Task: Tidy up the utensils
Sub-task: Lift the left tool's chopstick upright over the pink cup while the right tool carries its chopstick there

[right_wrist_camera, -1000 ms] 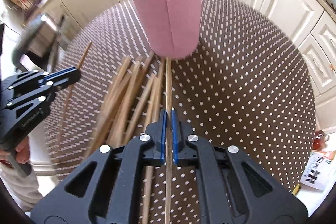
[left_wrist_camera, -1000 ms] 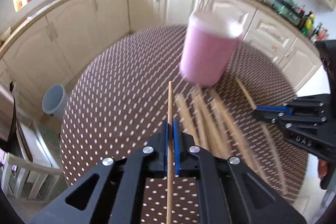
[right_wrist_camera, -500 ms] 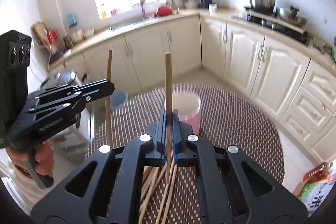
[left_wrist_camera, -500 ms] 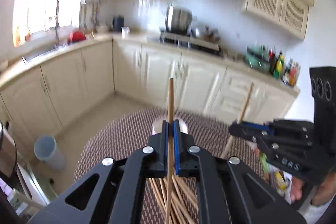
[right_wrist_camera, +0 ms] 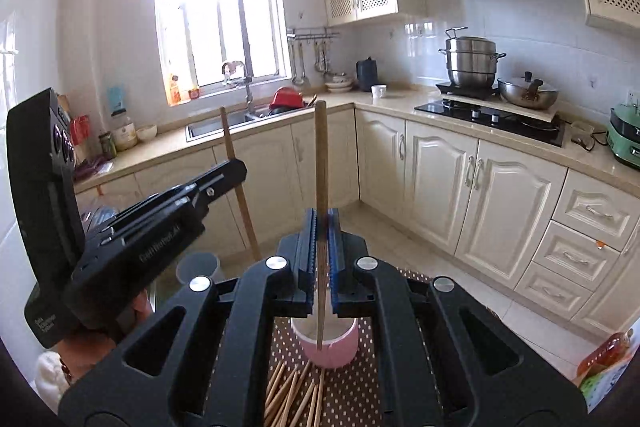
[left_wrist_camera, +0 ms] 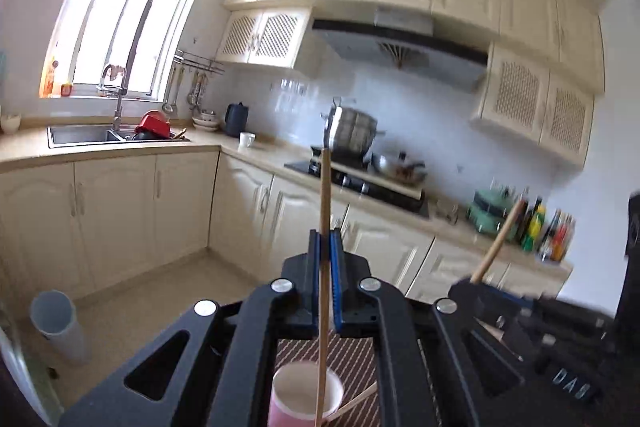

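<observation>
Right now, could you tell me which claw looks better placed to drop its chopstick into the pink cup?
Probably the left claw: its chopstick hangs over the pink cup opening. The right claw chopstick seems to end at the rim.

R tongs point(right_wrist_camera: 320, 247) gripping chopstick point(right_wrist_camera: 321, 155), pink cup point(right_wrist_camera: 332, 351) below

Dotted table point(right_wrist_camera: 396, 379): pink cup point(right_wrist_camera: 332, 349), chopsticks point(right_wrist_camera: 292, 399).

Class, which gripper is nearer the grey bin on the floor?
Left. The left gripper is on the side of the grey bin; the right gripper is farther, beyond it.
</observation>
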The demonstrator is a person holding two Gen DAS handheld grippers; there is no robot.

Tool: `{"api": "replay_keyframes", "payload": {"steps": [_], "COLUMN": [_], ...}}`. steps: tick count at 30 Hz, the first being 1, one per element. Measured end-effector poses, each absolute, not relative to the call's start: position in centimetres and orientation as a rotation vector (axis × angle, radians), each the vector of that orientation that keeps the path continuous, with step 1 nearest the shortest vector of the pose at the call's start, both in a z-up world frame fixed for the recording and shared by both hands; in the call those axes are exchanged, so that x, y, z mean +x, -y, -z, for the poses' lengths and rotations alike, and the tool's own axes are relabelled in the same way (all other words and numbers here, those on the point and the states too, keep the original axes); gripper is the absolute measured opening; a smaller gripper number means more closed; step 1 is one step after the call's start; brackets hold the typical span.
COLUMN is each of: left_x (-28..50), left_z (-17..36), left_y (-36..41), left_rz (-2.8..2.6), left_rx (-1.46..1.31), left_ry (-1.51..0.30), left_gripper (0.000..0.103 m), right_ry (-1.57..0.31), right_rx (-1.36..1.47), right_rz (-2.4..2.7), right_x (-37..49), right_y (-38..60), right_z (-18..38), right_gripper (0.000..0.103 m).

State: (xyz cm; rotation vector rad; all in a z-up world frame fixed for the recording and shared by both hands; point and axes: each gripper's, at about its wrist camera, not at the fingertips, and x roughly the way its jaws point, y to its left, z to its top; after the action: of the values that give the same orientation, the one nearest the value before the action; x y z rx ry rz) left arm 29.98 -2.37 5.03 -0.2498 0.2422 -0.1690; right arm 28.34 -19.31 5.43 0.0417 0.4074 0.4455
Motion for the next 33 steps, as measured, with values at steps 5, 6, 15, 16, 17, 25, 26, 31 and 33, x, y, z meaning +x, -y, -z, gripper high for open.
{"api": "replay_keyframes", "payload": {"steps": [5,6,15,16,17,25,26,31,33], "left_x": [31.6,31.7,33.9,34.0,34.0,34.2,34.2,34.1,33.9], "left_z": [-4.5,-4.1,1.1,1.6,2.0,5.8,6.2,7.7,7.8], "left_y": [2.8,2.8,3.2,3.2,3.3,3.6,3.7,4.1,4.1], "left_rz": [0.150,0.149,0.151,0.152,0.156,0.169,0.167,0.164,0.162], "left_rx": [-0.245,-0.240,-0.195,-0.188,-0.184,-0.131,-0.123,-0.087,-0.077], "left_ry": [-0.215,-0.212,-0.253,-0.255,-0.256,-0.311,-0.316,-0.342,-0.332], "left_gripper": [0.005,0.005,0.005,0.005,0.005,0.005,0.005,0.005,0.005], "right_ry": [-0.395,-0.393,-0.477,-0.481,-0.485,-0.526,-0.532,-0.541,-0.541], "right_rx": [0.047,0.048,0.037,0.040,0.043,0.039,0.037,0.049,0.052], "right_rz": [-0.438,-0.436,-0.425,-0.424,-0.424,-0.429,-0.429,-0.426,-0.427], "right_x": [29.7,30.0,31.5,31.5,31.6,31.6,31.6,31.6,31.6], "right_y": [19.2,19.1,18.6,18.6,18.5,17.8,17.7,17.8,17.8], "right_z": [-4.8,-4.4,0.1,0.4,0.6,3.0,3.4,4.2,4.3], "right_gripper": [0.006,0.006,0.006,0.006,0.006,0.006,0.006,0.006,0.006]}}
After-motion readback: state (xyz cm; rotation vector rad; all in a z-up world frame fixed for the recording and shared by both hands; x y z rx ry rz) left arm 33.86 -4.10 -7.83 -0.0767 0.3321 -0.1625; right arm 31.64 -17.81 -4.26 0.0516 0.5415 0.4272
